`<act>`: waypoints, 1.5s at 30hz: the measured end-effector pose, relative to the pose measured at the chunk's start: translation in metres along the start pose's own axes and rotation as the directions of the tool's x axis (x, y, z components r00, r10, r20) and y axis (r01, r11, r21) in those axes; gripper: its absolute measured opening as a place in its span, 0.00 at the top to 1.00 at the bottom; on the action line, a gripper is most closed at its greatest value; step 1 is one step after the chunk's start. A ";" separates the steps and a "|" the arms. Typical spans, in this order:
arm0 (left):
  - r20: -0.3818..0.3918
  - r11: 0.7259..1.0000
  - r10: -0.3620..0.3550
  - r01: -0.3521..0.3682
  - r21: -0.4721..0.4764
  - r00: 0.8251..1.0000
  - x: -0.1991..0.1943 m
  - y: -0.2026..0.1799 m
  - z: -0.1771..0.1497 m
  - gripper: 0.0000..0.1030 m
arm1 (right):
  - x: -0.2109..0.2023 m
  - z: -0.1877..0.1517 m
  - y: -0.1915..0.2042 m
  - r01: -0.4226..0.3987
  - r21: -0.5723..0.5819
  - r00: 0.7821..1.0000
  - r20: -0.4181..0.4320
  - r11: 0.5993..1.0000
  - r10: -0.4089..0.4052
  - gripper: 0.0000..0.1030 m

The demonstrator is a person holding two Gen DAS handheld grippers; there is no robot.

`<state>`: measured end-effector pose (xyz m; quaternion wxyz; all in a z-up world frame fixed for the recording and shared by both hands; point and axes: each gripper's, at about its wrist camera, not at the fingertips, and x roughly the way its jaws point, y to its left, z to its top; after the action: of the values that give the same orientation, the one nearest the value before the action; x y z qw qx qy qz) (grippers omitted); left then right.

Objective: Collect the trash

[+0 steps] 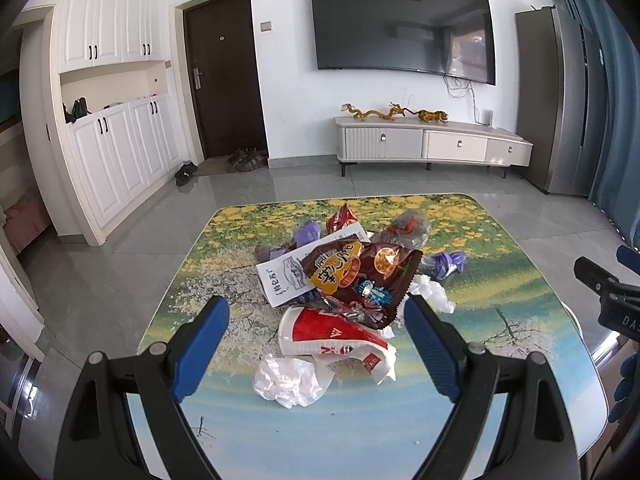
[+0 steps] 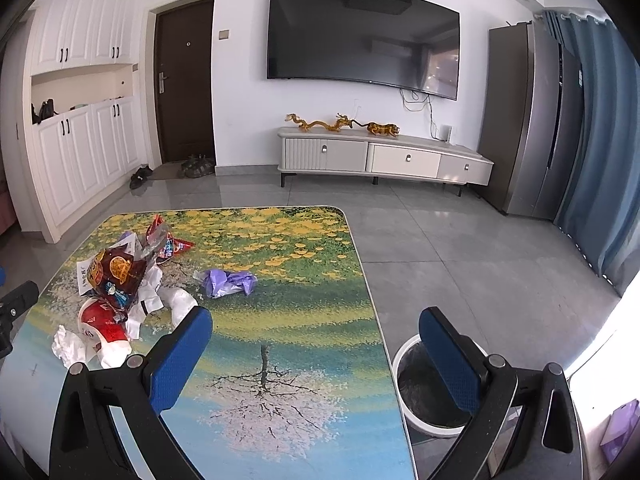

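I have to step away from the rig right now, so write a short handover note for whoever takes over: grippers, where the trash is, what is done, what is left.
Left gripper: open, empty, facing the trash pile.
Right gripper: open, empty, over the table's right edge.
Pile on the table: brown snack bag, red-and-white paper cup, white tissue, printed paper. Purple wrapper lies apart, right of the pile.
Bin: on the floor beside the table's right edge; no trash seen inside.
Done: apparently nothing. Left: all of it.

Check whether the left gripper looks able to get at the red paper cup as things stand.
Probably yes. The left gripper is open and the red paper cup lies on its side between its fingers; only the brown snack bag overlaps its far end.
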<state>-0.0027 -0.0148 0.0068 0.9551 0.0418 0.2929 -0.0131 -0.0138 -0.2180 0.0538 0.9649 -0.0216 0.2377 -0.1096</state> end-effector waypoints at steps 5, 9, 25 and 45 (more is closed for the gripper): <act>0.001 1.000 0.002 -0.002 0.004 1.000 0.001 0.000 -0.001 0.14 | 0.000 -0.001 -0.001 0.001 0.002 1.000 -0.002 1.000 -0.001 0.00; 0.006 1.000 0.001 -0.001 0.008 1.000 0.000 -0.001 -0.001 0.14 | 0.000 -0.003 -0.002 0.004 0.003 1.000 -0.007 1.000 -0.004 0.00; 0.012 1.000 -0.004 0.004 0.015 1.000 -0.002 -0.004 0.000 0.14 | 0.001 -0.006 -0.003 0.006 -0.001 1.000 -0.018 1.000 -0.006 0.00; -0.099 1.000 0.006 -0.009 -0.029 0.995 0.012 0.004 0.004 0.14 | 0.002 -0.008 -0.001 -0.004 -0.015 0.999 -0.035 1.000 0.003 0.00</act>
<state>0.0091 -0.0108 0.0035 0.9400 0.0297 0.3400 -0.0031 -0.0158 -0.2191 0.0456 0.9606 -0.0266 0.2555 -0.1064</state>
